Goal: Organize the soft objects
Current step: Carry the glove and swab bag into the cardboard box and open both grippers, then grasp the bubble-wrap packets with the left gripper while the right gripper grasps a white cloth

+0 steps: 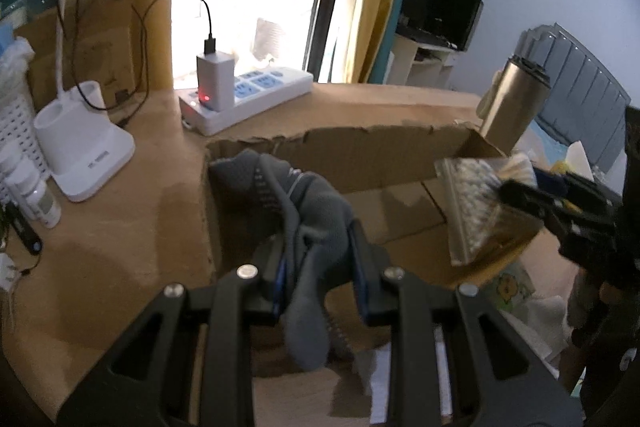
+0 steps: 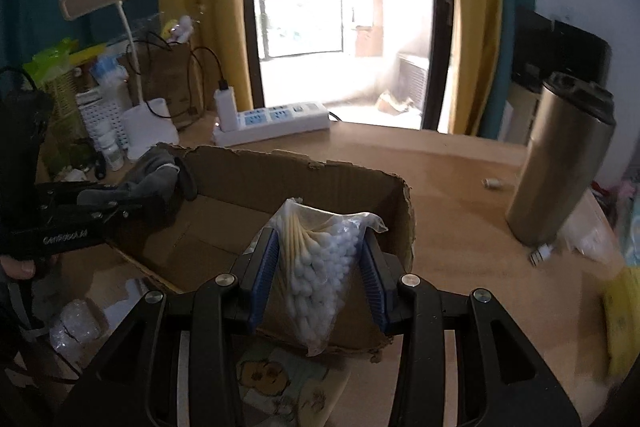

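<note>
My left gripper (image 1: pixel 320 227) is shut on a grey sock (image 1: pixel 316 211) and holds it over the left end of an open cardboard box (image 1: pixel 360 151). My right gripper (image 2: pixel 320 243) is shut on a clear bag of cotton swabs (image 2: pixel 316 259) and holds it above the box's near right side (image 2: pixel 304 179). In the left wrist view the bag of swabs (image 1: pixel 472 203) hangs at the right with the right gripper (image 1: pixel 520 195) on it. In the right wrist view the left gripper (image 2: pixel 132 203) and the sock (image 2: pixel 154 173) show at the left.
A white power strip (image 1: pixel 248 95) with a charger and a white desk lamp base (image 1: pixel 84 151) stand behind the box on the wooden table (image 1: pixel 120 227). A steel tumbler (image 2: pixel 560 167) stands at the right. A tissue pack (image 2: pixel 276 379) lies before the box.
</note>
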A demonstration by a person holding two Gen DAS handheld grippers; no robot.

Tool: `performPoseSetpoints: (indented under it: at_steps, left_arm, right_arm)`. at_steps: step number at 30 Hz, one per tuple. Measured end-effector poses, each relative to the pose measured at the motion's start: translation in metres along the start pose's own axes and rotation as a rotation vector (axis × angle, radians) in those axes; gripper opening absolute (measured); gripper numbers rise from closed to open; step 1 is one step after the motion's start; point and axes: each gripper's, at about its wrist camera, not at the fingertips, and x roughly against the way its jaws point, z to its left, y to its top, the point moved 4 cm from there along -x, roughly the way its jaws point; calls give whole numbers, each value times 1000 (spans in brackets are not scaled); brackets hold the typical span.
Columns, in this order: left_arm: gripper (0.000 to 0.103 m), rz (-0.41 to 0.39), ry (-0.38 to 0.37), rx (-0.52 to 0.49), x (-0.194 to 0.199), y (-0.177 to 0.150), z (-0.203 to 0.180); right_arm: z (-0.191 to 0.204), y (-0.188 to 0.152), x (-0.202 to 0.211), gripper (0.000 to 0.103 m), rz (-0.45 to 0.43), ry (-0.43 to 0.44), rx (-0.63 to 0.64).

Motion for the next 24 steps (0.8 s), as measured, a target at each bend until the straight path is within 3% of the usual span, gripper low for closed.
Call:
performPoseSetpoints:
  at_steps: [4, 8, 10, 12, 24]
  left_arm:
    - [29, 8, -12, -9, -5, 4, 4]
    - [37, 33, -32, -32, -4, 7, 0]
    - [59, 28, -42, -50, 1, 8, -5]
    - [65, -4, -62, -57, 12, 9, -10]
    - [67, -152, -35, -21, 91, 1, -28]
  right_arm:
    - [5, -4, 2, 43, 28, -26, -46]
    - [7, -1, 8, 44, 6, -47, -70]
    - [10, 0, 17, 49, -11, -60, -73]
    - [15, 0, 29, 52, -35, -69, -63]
    - [20, -11, 96, 54, -115, -71, -7]
